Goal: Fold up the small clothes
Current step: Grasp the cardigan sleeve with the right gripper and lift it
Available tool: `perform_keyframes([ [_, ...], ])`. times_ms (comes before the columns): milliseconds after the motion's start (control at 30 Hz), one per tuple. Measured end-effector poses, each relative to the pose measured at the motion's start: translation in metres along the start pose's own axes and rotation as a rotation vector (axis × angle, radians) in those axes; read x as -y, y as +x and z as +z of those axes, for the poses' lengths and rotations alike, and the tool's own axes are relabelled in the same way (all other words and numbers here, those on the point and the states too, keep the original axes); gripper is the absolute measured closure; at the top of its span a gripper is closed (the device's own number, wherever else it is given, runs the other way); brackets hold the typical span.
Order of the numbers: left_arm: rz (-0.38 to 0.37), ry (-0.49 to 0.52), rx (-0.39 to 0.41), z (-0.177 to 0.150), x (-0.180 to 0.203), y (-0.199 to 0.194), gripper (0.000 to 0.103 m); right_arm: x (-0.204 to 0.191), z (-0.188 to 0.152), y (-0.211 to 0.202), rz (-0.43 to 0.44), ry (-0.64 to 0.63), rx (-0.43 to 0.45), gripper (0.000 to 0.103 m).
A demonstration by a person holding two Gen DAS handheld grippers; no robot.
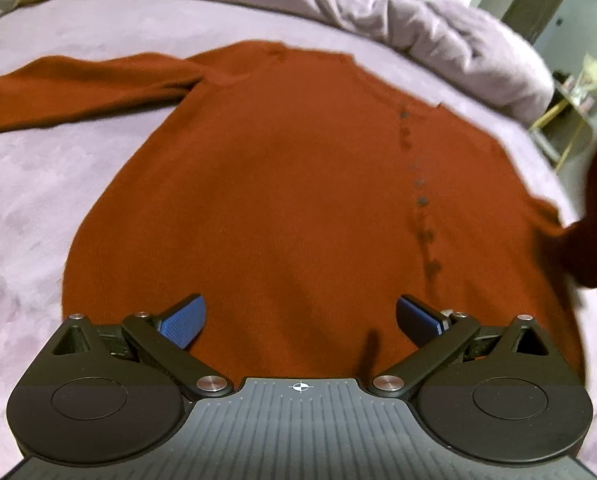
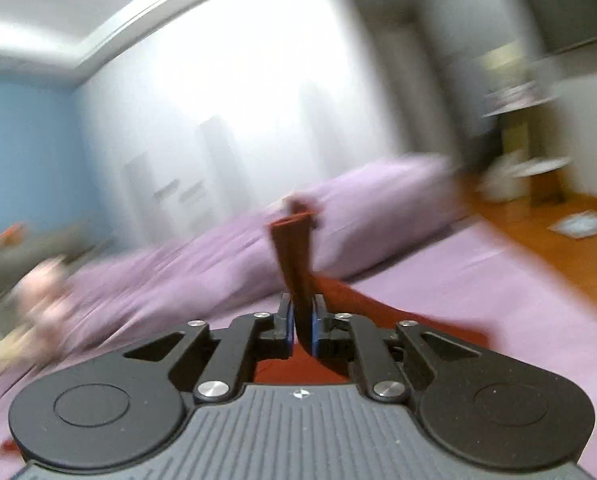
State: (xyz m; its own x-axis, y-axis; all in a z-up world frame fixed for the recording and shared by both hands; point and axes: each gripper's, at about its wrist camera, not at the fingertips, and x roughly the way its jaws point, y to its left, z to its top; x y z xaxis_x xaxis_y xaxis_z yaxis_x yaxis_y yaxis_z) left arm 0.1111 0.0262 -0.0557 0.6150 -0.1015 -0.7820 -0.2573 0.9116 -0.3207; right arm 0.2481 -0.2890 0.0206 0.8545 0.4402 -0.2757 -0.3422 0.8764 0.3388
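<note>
Clamped between right gripper point(image 2: 302, 326) fingers: cuff of rust cardigan point(image 1: 282, 184), sleeve lifted. Left gripper point(image 1: 300, 322) splayed wide, hovering over hem. Spread flat on bed point(image 1: 30, 184). Soft, light, droopy; best pinched at edges.

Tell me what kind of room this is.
Most likely a bedroom: a rust-red cardigan lies spread on a bed with a lilac cover, a bunched duvet lies behind it, and a wooden floor runs alongside.
</note>
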Motion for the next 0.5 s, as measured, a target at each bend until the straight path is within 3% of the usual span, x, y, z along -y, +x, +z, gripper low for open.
perform_keyframes([
  [33,-0.019,-0.005,0.015,0.004,0.000,-0.004,0.000,-0.009,-0.013,0.013,0.015,0.008,-0.059,0.057],
  [67,-0.033,-0.007,0.028,0.008,0.001,-0.006,0.000,-0.013,-0.025,0.021,0.017,0.029,-0.093,0.055],
  [267,-0.170,0.020,0.041,0.043,0.021,0.007,0.004,0.021,-0.089,0.031,-0.064,0.354,-0.230,0.055],
  [367,-0.261,0.042,0.014,0.060,0.045,0.026,0.010,0.041,-0.113,0.024,-0.093,0.452,-0.235,0.055],
  [433,-0.319,0.044,-0.018,0.068,0.061,0.044,0.010,0.046,-0.125,0.020,-0.089,0.493,-0.221,0.064],
  [500,-0.346,0.027,-0.066,0.070,0.073,0.065,0.012,0.054,-0.129,0.016,-0.097,0.503,-0.203,0.067],
])
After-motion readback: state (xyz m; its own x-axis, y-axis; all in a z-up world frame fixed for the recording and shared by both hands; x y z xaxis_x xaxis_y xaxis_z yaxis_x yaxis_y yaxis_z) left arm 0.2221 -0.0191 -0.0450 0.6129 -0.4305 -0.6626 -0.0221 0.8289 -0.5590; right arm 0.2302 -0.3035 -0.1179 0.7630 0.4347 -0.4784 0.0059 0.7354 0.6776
